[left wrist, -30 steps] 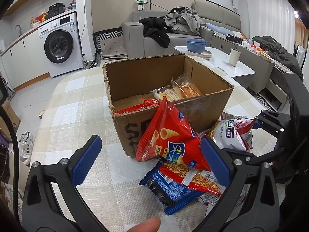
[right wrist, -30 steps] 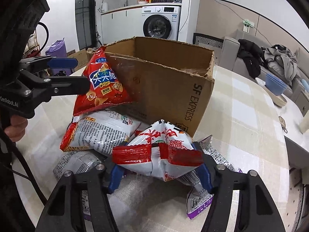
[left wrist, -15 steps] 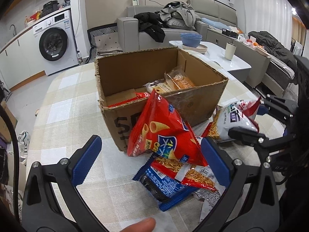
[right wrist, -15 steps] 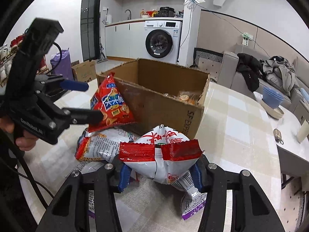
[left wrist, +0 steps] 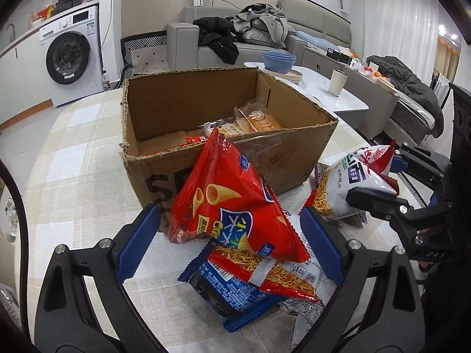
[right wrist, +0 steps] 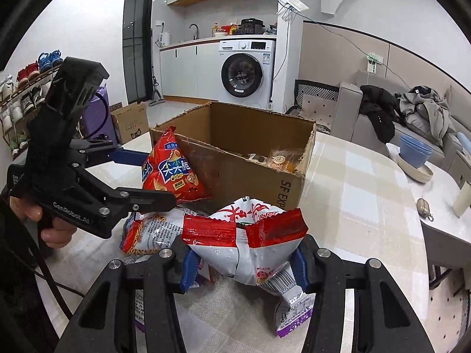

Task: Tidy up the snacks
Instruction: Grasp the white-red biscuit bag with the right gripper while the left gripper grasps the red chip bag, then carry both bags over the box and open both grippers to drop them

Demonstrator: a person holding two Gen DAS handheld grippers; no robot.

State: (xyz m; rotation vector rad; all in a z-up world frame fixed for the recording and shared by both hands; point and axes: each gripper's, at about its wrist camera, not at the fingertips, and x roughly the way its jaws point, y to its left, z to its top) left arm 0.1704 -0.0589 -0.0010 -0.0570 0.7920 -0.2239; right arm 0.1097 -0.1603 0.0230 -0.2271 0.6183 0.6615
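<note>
An open cardboard box (left wrist: 164, 108) stands on the table with several snack packs inside; it also shows in the right wrist view (right wrist: 250, 173). A red corn-snack bag (left wrist: 226, 206) leans on the box front, on a pile of packets (left wrist: 235, 291). My left gripper (left wrist: 229, 247) is open, its blue pads on either side of the red bag's lower part. My right gripper (right wrist: 243, 267) is shut on a white and red snack bag (right wrist: 244, 244) and holds it above the pile, in front of the box. That bag shows at the right of the left wrist view (left wrist: 353, 182).
The table has a checked cloth (left wrist: 73, 158). A white side table (left wrist: 332, 100) with a blue bowl (left wrist: 278, 61) and a cup stands behind right. A sofa with clothes and a washing machine (left wrist: 70, 58) are further back. A small box (right wrist: 129, 120) sits on the floor.
My left gripper has closed in around the red bag, its pads now much nearer together. My right gripper has lifted the white and red bag higher.
</note>
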